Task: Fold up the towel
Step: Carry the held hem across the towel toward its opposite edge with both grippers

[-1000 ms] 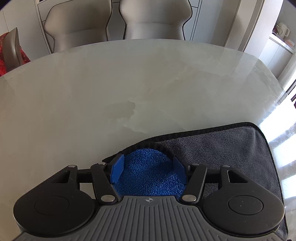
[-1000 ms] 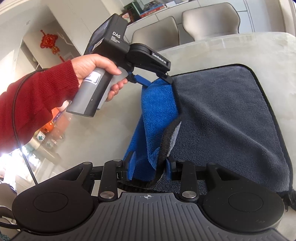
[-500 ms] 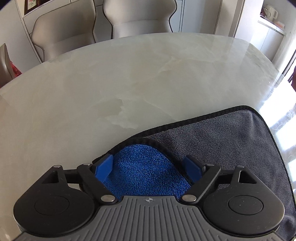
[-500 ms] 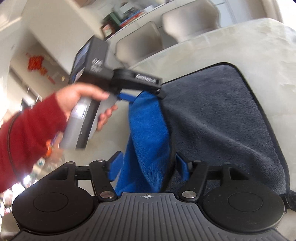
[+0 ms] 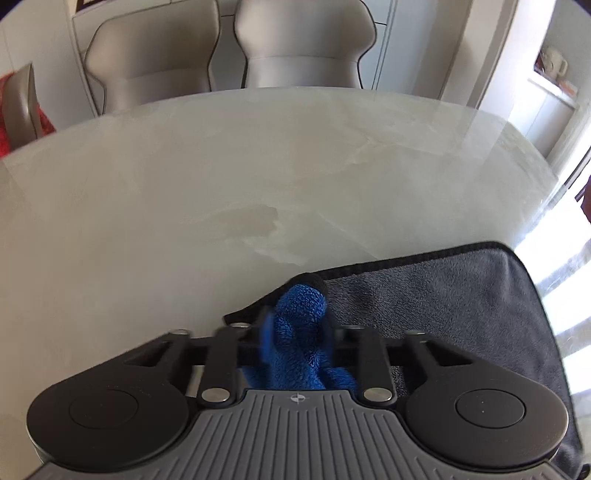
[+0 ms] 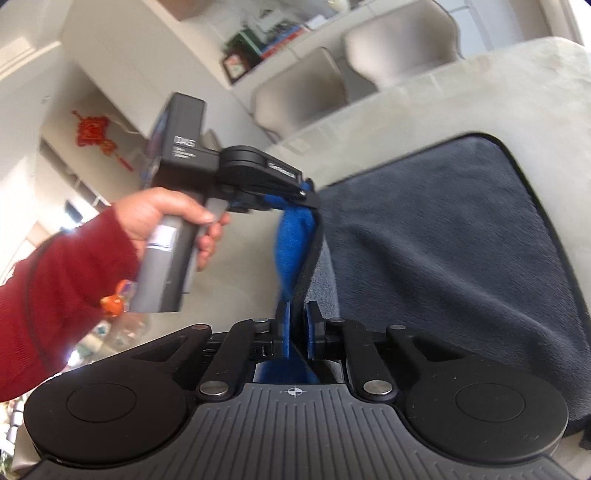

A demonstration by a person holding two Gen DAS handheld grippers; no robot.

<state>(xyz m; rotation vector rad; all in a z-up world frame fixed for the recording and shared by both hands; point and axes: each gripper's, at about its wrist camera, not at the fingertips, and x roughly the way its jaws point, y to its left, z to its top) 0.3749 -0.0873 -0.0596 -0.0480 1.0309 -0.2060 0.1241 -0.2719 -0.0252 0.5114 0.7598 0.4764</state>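
Marble table (image 5: 184, 184): both grippers' fingers (image 6: 282, 328) pinch towel (image 6: 443, 229).

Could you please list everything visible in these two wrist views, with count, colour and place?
towel: one, grey on top with a blue underside, on the table, its near edge lifted
table: one, pale marble, beneath the towel
chairs: at least three, beige, behind the table
red ornament: one, on the wall
shelf items: several, blurred
left tongs: closing on the towel's bunched blue edge
right tongs: shut on the same edge
hand: one, red sleeve, holding the left tongs' handle
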